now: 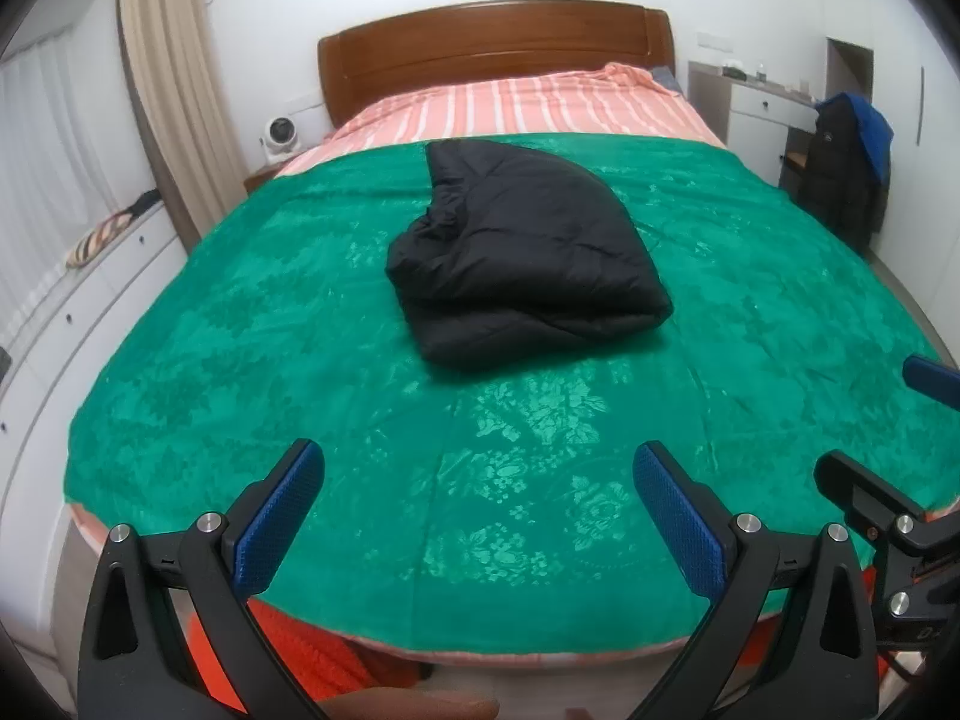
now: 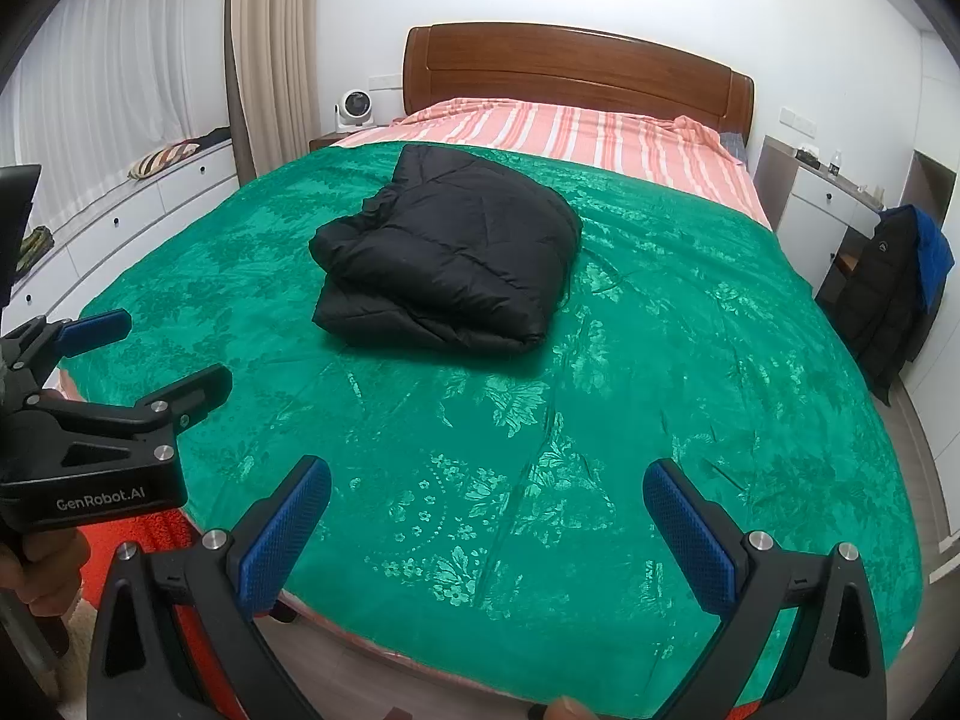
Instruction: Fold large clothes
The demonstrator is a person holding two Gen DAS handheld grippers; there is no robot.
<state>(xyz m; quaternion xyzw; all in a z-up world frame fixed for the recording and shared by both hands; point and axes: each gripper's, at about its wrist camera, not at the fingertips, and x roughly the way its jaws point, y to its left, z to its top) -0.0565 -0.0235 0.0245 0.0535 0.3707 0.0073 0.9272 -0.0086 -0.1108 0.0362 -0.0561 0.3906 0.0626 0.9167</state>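
Observation:
A black puffer jacket (image 1: 522,252) lies folded in a thick bundle on the green bedspread (image 1: 300,360), around the middle of the bed; it also shows in the right wrist view (image 2: 444,258). My left gripper (image 1: 477,480) is open and empty, held above the bed's near edge, well short of the jacket. My right gripper (image 2: 486,498) is open and empty too, over the near edge beside the left one. The left gripper also shows in the right wrist view (image 2: 150,354), at the left.
A wooden headboard (image 1: 492,42) and pink striped sheet (image 1: 528,108) lie beyond the jacket. White drawers (image 1: 90,312) run along the left wall. A chair with dark coats (image 1: 846,168) stands at the right. A small fan (image 1: 279,135) sits on the nightstand.

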